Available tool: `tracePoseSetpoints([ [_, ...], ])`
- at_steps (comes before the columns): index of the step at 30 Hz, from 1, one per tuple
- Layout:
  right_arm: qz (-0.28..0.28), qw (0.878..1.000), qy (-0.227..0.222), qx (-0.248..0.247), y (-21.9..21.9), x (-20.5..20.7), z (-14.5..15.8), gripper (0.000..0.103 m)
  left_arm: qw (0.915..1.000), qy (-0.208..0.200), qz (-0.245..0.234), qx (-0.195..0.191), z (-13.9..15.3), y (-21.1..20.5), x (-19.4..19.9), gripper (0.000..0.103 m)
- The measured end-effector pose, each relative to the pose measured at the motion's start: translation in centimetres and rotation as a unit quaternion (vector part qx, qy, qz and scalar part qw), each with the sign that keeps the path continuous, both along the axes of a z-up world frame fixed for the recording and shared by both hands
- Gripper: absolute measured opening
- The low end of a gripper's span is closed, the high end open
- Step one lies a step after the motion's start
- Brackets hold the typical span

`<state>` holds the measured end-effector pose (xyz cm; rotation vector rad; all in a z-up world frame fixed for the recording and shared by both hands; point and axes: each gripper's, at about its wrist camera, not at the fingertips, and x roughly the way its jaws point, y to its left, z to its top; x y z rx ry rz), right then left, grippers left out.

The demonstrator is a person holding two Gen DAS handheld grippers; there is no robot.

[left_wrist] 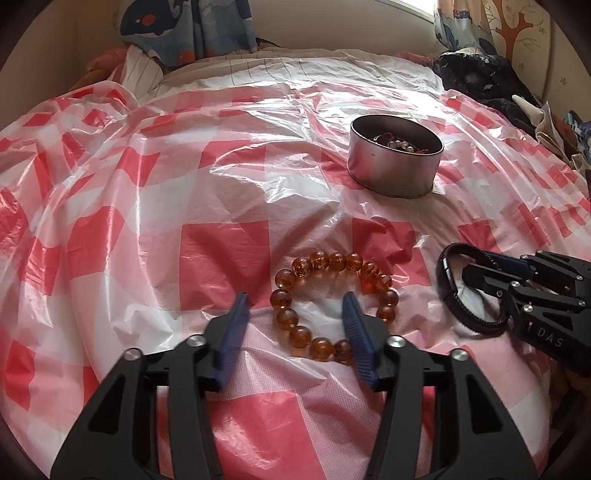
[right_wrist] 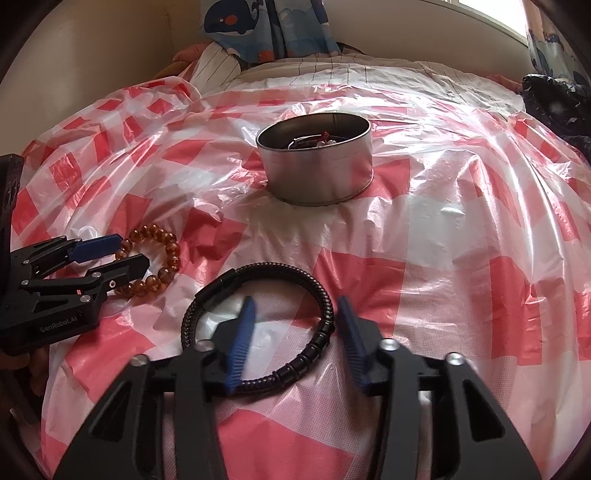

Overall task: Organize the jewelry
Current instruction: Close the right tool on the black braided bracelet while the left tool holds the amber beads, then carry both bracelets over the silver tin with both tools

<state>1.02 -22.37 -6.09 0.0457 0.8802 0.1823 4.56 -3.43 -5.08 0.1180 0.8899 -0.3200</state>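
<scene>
An amber bead bracelet [left_wrist: 306, 280] lies on the red-and-white checked plastic sheet. My left gripper [left_wrist: 295, 304] is open and straddles its left side, one finger outside the ring and one inside. It also shows in the right wrist view [right_wrist: 162, 254]. A black braided bracelet [right_wrist: 277, 273] lies to the right. My right gripper [right_wrist: 295, 306] is open across its right arc, one finger inside the loop. A round metal tin [left_wrist: 395, 162] holding some jewelry stands farther back, and shows in the right wrist view [right_wrist: 317, 166].
The checked plastic sheet [left_wrist: 147, 184] covers a bed. Dark clothes [left_wrist: 487, 81] are piled at the far right. A striped pillow [left_wrist: 144, 70] and whale-print curtains [left_wrist: 177, 26] sit at the back.
</scene>
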Motion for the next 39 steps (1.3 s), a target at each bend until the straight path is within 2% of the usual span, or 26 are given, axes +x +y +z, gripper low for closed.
tracePoseSetpoints([
  [1,0.001,1.0,-0.002,0.001,0.0,-0.1,0.0,0.022,1.0,0.0,-0.003,0.0,0.1,-0.1,0.0,0.012],
  [2,0.002,1.0,-0.005,0.0,0.1,-0.2,0.1,0.013,1.0,0.0,-0.008,-0.001,0.2,-0.2,-0.1,0.01],
  [4,0.002,1.0,-0.012,0.001,0.1,-0.4,0.3,0.013,0.9999,0.002,-0.012,-0.009,0.4,-0.2,-0.1,0.01],
  [6,-0.002,1.0,-0.022,0.006,-0.1,-0.6,0.6,0.012,0.9993,0.007,-0.013,-0.033,0.9,0.1,-0.1,0.01],
  [9,-0.013,0.998,-0.039,0.046,-1.1,-1.0,1.3,0.011,0.9977,0.001,-0.017,-0.066,2.2,0.5,-0.4,0.01],
  [12,-0.022,0.995,-0.047,0.079,-1.9,-1.0,1.8,0.011,0.9974,-0.019,-0.024,-0.065,3.5,0.4,-0.9,0.01],
  [16,-0.028,0.991,-0.059,0.119,-2.7,-1.1,2.7,0.011,0.9961,-0.019,-0.028,-0.081,4.3,0.5,-0.8,0.01],
  [23,-0.032,0.987,-0.09,0.132,-3.5,-0.5,5.2,0.011,0.9933,-0.043,-0.06,-0.089,7.8,-1.9,-0.4,0.01],
  [30,-0.052,0.985,-0.102,0.13,-5.6,1.3,6.9,0.011,0.9889,-0.056,-0.082,-0.111,10.8,-5.2,3.1,0.01],
  [34,-0.067,0.984,-0.11,0.12,-6.7,2.5,7.5,0.011,0.9813,-0.061,-0.095,-0.156,12.3,-7.1,5.8,0.01],
  [36,-0.075,0.984,-0.112,0.116,-7.3,3.2,7.8,0.011,0.9785,-0.051,-0.092,-0.177,11.9,-7.9,7.5,0.01],
  [37,-0.079,0.984,-0.113,0.116,-7.6,3.5,7.8,0.011,0.9799,-0.038,-0.082,-0.178,11.1,-8.2,8.7,0.01],
  [39,-0.084,0.983,-0.113,0.114,-8.1,4.3,7.9,0.011,0.9863,0.006,-0.06,-0.153,8.4,-8.9,11.3,0.011],
])
